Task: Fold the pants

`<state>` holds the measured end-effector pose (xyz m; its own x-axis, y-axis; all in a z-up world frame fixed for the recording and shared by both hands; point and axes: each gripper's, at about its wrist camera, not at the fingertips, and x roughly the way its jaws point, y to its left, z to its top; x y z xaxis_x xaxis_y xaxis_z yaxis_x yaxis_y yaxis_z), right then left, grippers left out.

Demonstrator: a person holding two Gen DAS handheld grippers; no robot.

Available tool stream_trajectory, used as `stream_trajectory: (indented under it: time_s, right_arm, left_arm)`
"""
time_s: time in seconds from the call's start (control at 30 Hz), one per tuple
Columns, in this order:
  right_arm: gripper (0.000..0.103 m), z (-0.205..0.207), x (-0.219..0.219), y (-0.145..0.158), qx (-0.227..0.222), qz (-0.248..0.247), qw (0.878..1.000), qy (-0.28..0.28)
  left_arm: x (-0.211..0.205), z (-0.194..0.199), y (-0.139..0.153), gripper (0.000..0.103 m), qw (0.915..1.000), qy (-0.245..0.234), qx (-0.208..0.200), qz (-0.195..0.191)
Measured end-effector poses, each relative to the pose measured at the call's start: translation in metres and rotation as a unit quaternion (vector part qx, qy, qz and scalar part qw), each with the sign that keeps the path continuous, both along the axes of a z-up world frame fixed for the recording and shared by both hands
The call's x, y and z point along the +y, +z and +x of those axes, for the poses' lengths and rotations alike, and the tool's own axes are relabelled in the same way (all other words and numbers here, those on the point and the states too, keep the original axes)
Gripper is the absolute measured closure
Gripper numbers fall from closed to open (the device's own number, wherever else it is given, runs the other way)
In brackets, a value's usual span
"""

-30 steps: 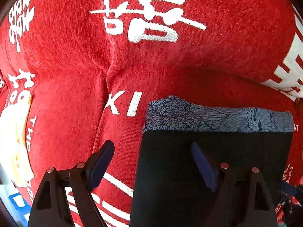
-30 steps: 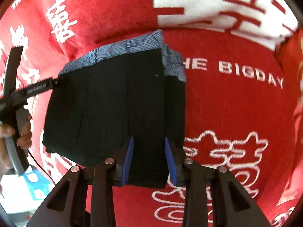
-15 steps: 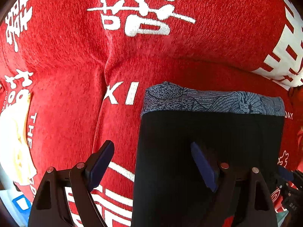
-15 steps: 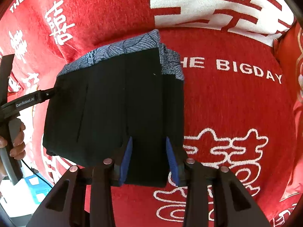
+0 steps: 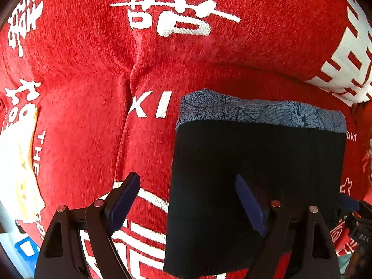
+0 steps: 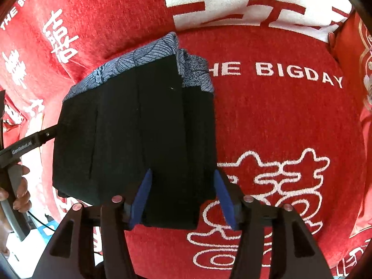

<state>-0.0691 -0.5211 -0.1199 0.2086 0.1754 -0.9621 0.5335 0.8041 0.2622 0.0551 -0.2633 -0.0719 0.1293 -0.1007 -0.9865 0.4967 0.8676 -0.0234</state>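
Observation:
The black pants [image 5: 255,174], folded into a compact rectangle with a blue patterned waistband [image 5: 255,111] at the far edge, lie flat on a red blanket [image 5: 81,116]. My left gripper [image 5: 186,203] points down, open wide. It straddles the pants' left edge with one finger over the black cloth and presses nothing. In the right wrist view, the pants [image 6: 139,127] have their near right corner between the fingers of my right gripper [image 6: 183,200]. Its jaws are opening and the pads stand off the cloth. The left gripper's arm [image 6: 34,139] touches the pants' left side.
The red blanket [image 6: 279,116] carries white characters and the words "THE BIGDAY". A pale yellow cloth [image 5: 21,174] lies at its left edge, with a blue and white object [image 5: 25,248] below. A person's hand [image 6: 21,186] holds the left tool. A red cushion [image 6: 365,69] sits far right.
The right gripper's jaws have spread apart from the pants' near corner, letting go of the cloth. The left gripper stays open and has hardly moved.

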Motion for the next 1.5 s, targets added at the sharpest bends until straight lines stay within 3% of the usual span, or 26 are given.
stream_trajectory:
  time_s: [0.17, 0.37, 0.53, 0.77, 0.8, 0.9, 1.13, 1.27, 1.37, 1.47, 1.5]
  right_arm:
    - [0.033, -0.002, -0.005, 0.001, 0.002, 0.007, 1.0, 0.001]
    - [0.021, -0.008, -0.026, 0.007, -0.037, 0.036, 0.999, -0.005]
    - [0.019, -0.003, -0.05, -0.002, -0.07, 0.097, 0.993, -0.019]
    - [0.019, 0.01, -0.055, -0.047, -0.062, 0.193, 0.979, 0.011]
    - [0.015, 0.009, -0.054, -0.05, -0.062, 0.199, 0.978, 0.01]
    - [0.008, 0.005, -0.062, -0.057, -0.083, 0.236, 0.968, -0.007]
    - [0.007, 0.008, -0.064, -0.058, -0.103, 0.255, 0.961, 0.009]
    - [0.007, 0.021, -0.066, -0.061, -0.114, 0.26, 0.959, 0.018]
    - [0.007, 0.028, -0.068, -0.063, -0.105, 0.262, 0.959, 0.004]
    - [0.021, 0.024, -0.071, -0.062, -0.082, 0.255, 0.963, -0.027]
    - [0.028, 0.023, -0.071, -0.06, -0.08, 0.256, 0.963, -0.03]
  left_arm:
    - [0.004, -0.004, 0.002, 0.018, 0.9997, -0.023, 0.009, -0.002]
    - [0.009, 0.003, 0.004, 0.018, 0.9987, -0.036, 0.022, -0.027]
    - [0.008, 0.015, -0.006, 0.018, 0.9923, -0.06, 0.079, -0.074]
    - [0.014, 0.031, -0.025, 0.018, 0.9826, -0.056, 0.128, -0.122]
    - [0.014, 0.034, -0.029, 0.002, 0.9822, -0.052, 0.131, -0.124]
    - [0.016, 0.038, -0.038, 0.0, 0.9833, -0.043, 0.128, -0.122]
    - [0.007, 0.043, -0.057, 0.0, 0.9763, -0.034, 0.159, -0.143]
    - [-0.002, 0.041, -0.073, 0.0, 0.9663, -0.029, 0.199, -0.16]
    - [-0.004, 0.04, -0.072, 0.0, 0.9679, -0.029, 0.197, -0.154]
    - [-0.006, 0.037, -0.066, 0.002, 0.9707, -0.022, 0.185, -0.152]
    - [-0.005, 0.035, -0.064, 0.014, 0.9693, -0.023, 0.185, -0.16]
